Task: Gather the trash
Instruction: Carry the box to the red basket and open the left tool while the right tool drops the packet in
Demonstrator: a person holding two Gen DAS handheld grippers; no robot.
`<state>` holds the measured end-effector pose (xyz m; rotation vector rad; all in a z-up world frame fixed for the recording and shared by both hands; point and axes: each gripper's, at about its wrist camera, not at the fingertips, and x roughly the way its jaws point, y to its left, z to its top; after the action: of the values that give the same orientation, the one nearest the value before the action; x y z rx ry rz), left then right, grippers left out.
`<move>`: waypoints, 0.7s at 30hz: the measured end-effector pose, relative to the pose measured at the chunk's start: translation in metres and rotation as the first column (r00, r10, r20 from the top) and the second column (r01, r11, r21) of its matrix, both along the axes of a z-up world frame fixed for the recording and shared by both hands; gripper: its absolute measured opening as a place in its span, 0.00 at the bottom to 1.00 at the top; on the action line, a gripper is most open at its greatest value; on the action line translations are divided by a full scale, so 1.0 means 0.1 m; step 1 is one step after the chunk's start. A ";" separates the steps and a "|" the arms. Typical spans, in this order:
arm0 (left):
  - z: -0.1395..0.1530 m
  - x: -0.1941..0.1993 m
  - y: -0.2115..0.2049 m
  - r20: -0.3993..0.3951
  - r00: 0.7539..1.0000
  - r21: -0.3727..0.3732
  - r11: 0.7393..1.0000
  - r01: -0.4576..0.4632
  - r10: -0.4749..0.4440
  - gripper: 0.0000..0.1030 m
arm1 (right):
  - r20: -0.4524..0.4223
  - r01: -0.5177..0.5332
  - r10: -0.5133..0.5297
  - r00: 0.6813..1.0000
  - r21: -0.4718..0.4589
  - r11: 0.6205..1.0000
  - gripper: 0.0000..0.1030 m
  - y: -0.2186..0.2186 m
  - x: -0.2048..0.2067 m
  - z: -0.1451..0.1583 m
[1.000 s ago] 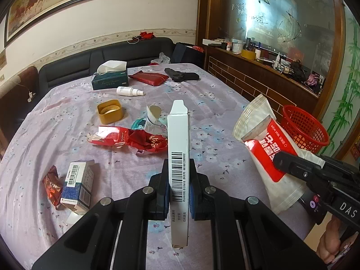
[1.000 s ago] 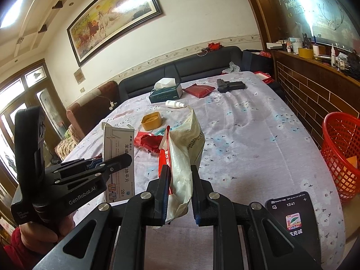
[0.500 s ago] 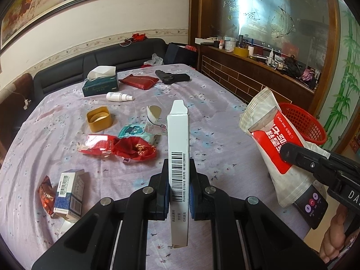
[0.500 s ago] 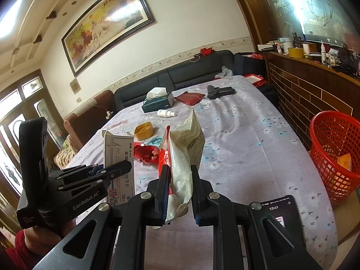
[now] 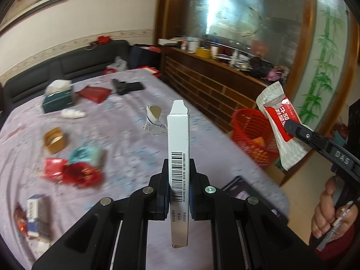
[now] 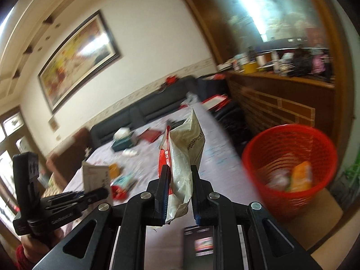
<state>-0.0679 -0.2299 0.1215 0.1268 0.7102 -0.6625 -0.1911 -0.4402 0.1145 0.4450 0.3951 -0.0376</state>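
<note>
Trash in transit | we are clamping white carton [image 5: 177, 157] in left gripper [image 5: 178, 193], red-white pouch [image 6: 183, 157] in right gripper [image 6: 178, 193] | we are aiming both over red basket [image 6: 270, 148] beside table [image 5: 126, 121], releasing only above its mouth.

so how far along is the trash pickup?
Partly done: the red plastic mesh basket beside the table already holds some wrappers. In hand: the left hand-held gripper clamps a tall white cardboard box, and the right hand-held gripper pinches a crumpled red-and-white plastic pouch. Left: red crumpled wrappers and a small blue-and-white carton on the table.
</note>
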 end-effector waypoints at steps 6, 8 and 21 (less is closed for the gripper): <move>0.06 0.01 -0.61 -0.044 0.993 -0.018 0.994 0.110 -0.110 0.12 | -0.029 0.155 -0.155 0.988 0.016 0.988 0.18 -0.64 -0.27 -0.06; 0.07 0.03 -0.84 -0.068 0.986 -0.031 0.988 0.149 -0.150 0.12 | -0.039 0.193 -0.191 0.981 0.033 0.981 0.18 -0.81 -0.35 -0.09; 0.13 0.26 -2.20 -0.083 0.960 -0.070 0.963 0.261 -0.267 0.12 | -0.049 0.284 -0.283 0.958 0.009 0.959 0.18 -1.46 -0.22 -0.02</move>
<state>-0.0419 -0.4498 0.1344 0.1391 0.7681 -0.9494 -0.2126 -0.5866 0.1123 0.5148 0.3755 -0.3247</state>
